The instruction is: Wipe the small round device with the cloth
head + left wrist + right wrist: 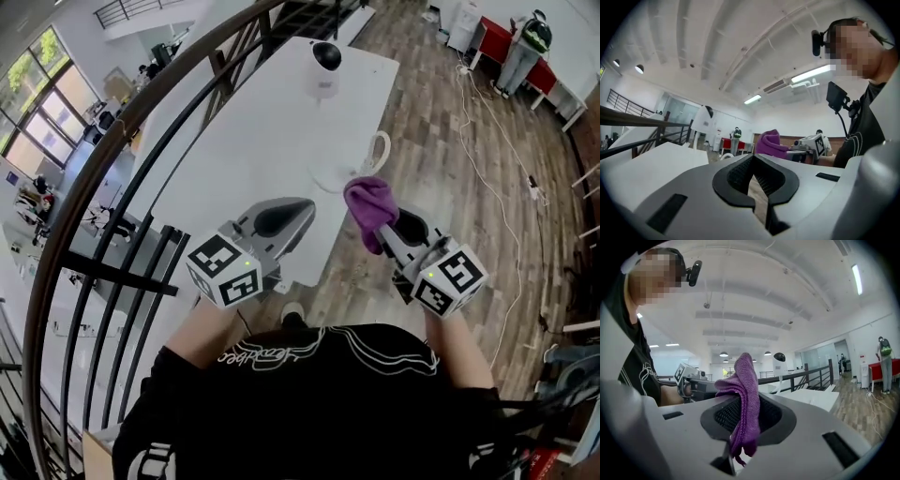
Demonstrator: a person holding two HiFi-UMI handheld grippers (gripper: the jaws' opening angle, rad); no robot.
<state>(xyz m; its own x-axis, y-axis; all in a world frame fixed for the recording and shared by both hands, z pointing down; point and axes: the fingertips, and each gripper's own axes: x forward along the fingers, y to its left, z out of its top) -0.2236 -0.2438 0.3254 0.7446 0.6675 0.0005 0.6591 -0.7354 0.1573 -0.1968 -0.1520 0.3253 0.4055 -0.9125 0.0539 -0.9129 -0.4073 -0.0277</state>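
Observation:
The small round device, white with a black dome, stands at the far end of the white table; the right gripper view shows this device beyond the railing. My right gripper is shut on a purple cloth, held off the table's near right edge. The cloth sticks up and hangs down between the jaws of the right gripper. My left gripper is shut with nothing in it, over the table's near corner. In its own view the left gripper faces the cloth.
A black curved railing runs along the table's left side. A white looped cable lies at the table's right edge. Another cable trails over the wooden floor toward red cabinets. A person stands far off.

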